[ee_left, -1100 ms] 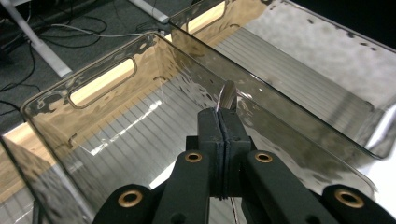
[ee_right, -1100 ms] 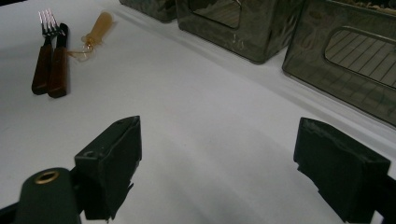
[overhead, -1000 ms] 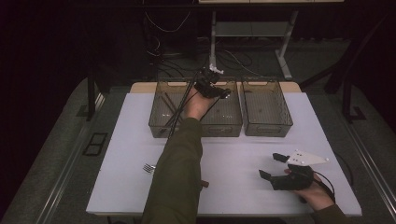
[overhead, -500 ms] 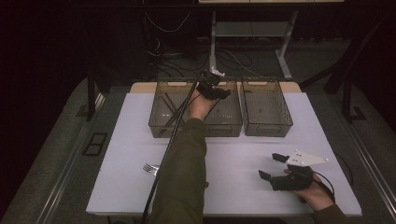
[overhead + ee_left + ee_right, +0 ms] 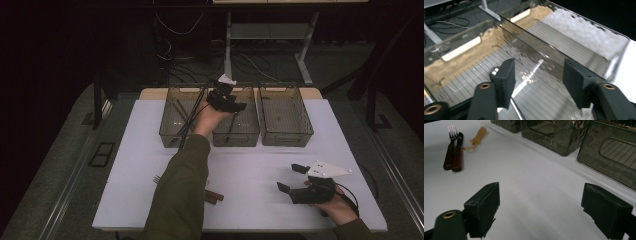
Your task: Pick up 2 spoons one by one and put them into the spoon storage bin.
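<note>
Over the middle bin (image 5: 236,131) of three smoky plastic bins at the far edge of a white table (image 5: 260,170), the left gripper (image 5: 235,106) hangs at the end of an outstretched arm in an olive sleeve (image 5: 180,195). Its jaws have just been opening and stand apart, nothing pressed between the pads; in the left gripper view the two black fingers (image 5: 506,80) frame the ribbed floor of the bin (image 5: 474,82), where a slim bright piece lies low between them, too blurred to name. The left bin (image 5: 179,120) holds a few dark sticks, lying crossed. The right bin (image 5: 284,116) stands just beside the middle one. Near the front right corner, the right gripper (image 5: 291,178) rests low over bare tabletop in the person's other hand, jaws spread wide and gripping nothing, its grey plate on top. Seen from the right gripper view, a fork (image 5: 451,147) and a dark brown-handled piece (image 5: 458,152) lie side by side and touching on the table, with a pale amber handle (image 5: 479,135) just beyond them; from above, the sleeve partly covers this cutlery near the table's front edge.
</note>
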The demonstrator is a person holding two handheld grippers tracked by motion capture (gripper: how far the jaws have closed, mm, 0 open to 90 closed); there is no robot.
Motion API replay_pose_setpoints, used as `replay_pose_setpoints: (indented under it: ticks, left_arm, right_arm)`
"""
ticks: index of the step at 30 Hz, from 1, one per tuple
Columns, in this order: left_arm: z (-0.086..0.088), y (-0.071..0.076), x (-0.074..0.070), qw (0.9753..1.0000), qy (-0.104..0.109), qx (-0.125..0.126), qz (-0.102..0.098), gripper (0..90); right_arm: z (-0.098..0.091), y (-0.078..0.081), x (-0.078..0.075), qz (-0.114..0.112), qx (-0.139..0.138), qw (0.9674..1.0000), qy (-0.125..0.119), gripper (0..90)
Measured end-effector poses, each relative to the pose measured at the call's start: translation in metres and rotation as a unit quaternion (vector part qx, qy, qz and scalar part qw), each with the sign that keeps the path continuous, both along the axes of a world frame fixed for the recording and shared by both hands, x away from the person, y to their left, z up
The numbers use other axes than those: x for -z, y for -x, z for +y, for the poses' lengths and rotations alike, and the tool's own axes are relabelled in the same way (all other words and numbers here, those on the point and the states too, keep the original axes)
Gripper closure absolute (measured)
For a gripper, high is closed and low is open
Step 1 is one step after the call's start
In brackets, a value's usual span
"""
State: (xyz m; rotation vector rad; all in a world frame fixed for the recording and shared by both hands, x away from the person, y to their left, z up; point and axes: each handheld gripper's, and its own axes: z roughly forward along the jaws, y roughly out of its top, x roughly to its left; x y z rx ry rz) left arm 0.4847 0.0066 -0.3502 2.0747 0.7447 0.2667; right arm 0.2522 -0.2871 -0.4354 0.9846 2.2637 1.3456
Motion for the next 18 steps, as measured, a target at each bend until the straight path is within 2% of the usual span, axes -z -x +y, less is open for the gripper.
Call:
replay_pose_setpoints:
  ticks: [3, 5, 8, 9, 11, 13, 14, 18]
  left_arm:
    - [0.008, 0.015, -0.001, 0.9999, -0.008, 0.012, -0.002, 36.2]
    - [0.014, 0.024, -0.003, 0.9996, -0.021, 0.019, -0.005, 33.6]
    - [0.025, 0.037, -0.004, 0.9994, -0.022, 0.025, -0.012, 32.6]
    - [0.03, 0.042, -0.004, 0.9989, -0.031, 0.031, -0.014, 32.6]
    - [0.036, 0.049, -0.004, 0.9988, -0.033, 0.032, -0.017, 32.7]
    - [0.045, 0.059, -0.003, 0.9983, -0.04, 0.039, -0.018, 33.9]
    - [0.048, 0.063, -0.002, 0.9987, -0.035, 0.036, -0.014, 35.8]
    - [0.064, 0.081, 0.004, 0.9984, -0.036, 0.041, -0.013, 44.3]
  right_arm:
    - [0.001, 0.001, 0.0, 0.001, 0.0, 1.0, 0.0, 15.4]
    - [0.002, 0.001, 0.0, 0.001, -0.004, 1.0, 0.001, 15.4]
    - [0.003, 0.001, 0.001, 0.004, -0.005, 1.0, 0.003, 15.4]
    - [0.002, 0.001, 0.001, 0.004, -0.004, 1.0, 0.003, 15.4]
    - [0.002, 0.001, 0.001, 0.007, -0.002, 1.0, 0.002, 15.4]
    - [0.002, 0.0, 0.001, 0.005, -0.001, 1.0, 0.004, 15.4]
    - [0.002, 0.0, 0.002, 0.004, -0.001, 1.0, 0.003, 15.4]
    - [0.001, 0.0, 0.002, 0.005, 0.0, 1.0, 0.005, 15.4]
